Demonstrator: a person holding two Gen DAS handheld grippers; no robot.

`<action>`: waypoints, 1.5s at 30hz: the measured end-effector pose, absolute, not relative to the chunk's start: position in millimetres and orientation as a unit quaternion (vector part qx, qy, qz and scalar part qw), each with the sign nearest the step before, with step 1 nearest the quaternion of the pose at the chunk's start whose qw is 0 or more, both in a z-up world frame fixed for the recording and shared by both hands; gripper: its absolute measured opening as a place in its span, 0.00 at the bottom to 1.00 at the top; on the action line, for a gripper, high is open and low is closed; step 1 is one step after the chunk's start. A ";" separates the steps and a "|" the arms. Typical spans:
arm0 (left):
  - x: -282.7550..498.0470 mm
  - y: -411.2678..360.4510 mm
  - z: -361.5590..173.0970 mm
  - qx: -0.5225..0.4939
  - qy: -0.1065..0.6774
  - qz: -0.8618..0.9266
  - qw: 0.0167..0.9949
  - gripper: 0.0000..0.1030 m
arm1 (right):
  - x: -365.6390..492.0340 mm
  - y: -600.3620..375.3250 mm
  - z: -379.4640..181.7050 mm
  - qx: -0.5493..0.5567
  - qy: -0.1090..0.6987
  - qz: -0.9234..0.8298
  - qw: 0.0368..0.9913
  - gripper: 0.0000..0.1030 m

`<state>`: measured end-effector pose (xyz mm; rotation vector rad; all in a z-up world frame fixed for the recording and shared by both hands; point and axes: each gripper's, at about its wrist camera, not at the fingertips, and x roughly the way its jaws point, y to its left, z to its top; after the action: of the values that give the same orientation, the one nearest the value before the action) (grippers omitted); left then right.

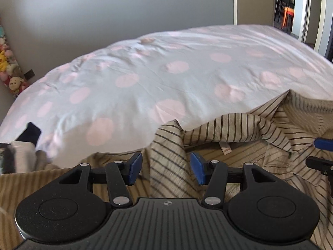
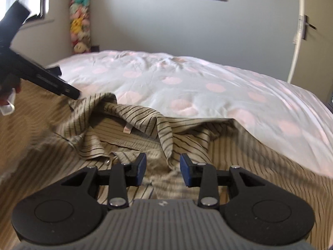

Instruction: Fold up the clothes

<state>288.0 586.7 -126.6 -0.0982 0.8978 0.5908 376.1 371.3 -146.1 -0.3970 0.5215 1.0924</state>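
**Left wrist view: two open grippers at a striped shirt's collar**

Left wrist view shows the left gripper with its jaws spread, a raised ridge of the striped shirt standing between the blue pads but not pinched. The shirt lies rumpled at the near edge of the bed, its collar and label up. The right gripper hovers likewise, jaws apart over a fold of collar cloth.

Whether this is a grasp about to close or a fold just let go, I cannot settle. If a pinch is meant, each gripper should take a single layer near the shoulder seam, at matching points left and right, and keep the cloth taut between them so the fold runs straight.
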 end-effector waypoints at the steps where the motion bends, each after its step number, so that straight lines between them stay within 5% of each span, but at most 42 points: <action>1: 291.1 590.4 -132.1 -0.047 0.431 0.287 0.854 0.48 | 380.3 379.5 -150.7 -0.197 0.241 0.511 0.801 0.38; 3: 297.4 597.8 -143.0 -0.048 0.438 0.299 0.847 0.46 | 387.4 395.2 -161.2 -0.225 0.240 0.505 0.798 0.38; 6: 297.7 608.2 -153.3 -0.059 0.439 0.310 0.841 0.19 | 396.4 401.5 -173.1 -0.245 0.247 0.504 0.790 0.36; 8: 290.2 614.5 -155.0 -0.074 0.432 0.313 0.842 0.03 | 399.7 400.8 -176.9 -0.256 0.245 0.505 0.788 0.22; 9: 285.6 616.8 -155.1 -0.081 0.428 0.314 0.843 0.02 | 401.0 399.5 -175.8 -0.258 0.244 0.506 0.786 0.02; 10: 279.4 617.5 -153.5 -0.084 0.423 0.316 0.845 0.00 | 402.6 398.0 -173.6 -0.256 0.243 0.508 0.786 0.02; 17: 238.3 623.0 -158.0 -0.101 0.417 0.332 0.840 0.00 | 435.7 400.4 -132.8 -0.205 0.225 0.499 0.811 0.01; 25: 236.6 623.2 -144.8 -0.110 0.396 0.312 0.856 0.00 | 501.2 435.7 -152.1 -0.162 0.286 0.460 0.825 0.02; 29: 246.1 618.4 -134.1 -0.091 0.384 0.301 0.868 0.21 | 504.2 431.0 -158.2 -0.143 0.299 0.459 0.824 0.10; 31: 252.6 611.9 -130.8 -0.071 0.378 0.295 0.875 0.25 | 496.3 422.6 -152.2 -0.150 0.281 0.466 0.825 0.25; 35: 271.6 591.6 -134.6 -0.031 0.379 0.283 0.880 0.43 | 474.6 402.1 -134.1 -0.158 0.236 0.472 0.835 0.27; 45: 313.8 576.9 -159.2 0.021 0.410 0.312 0.857 0.43 | 448.1 398.0 -135.8 -0.176 0.242 0.496 0.815 0.27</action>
<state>313.8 576.9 -159.2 0.0431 0.8610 0.6566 448.1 398.0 -135.8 -0.3745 0.5169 1.0581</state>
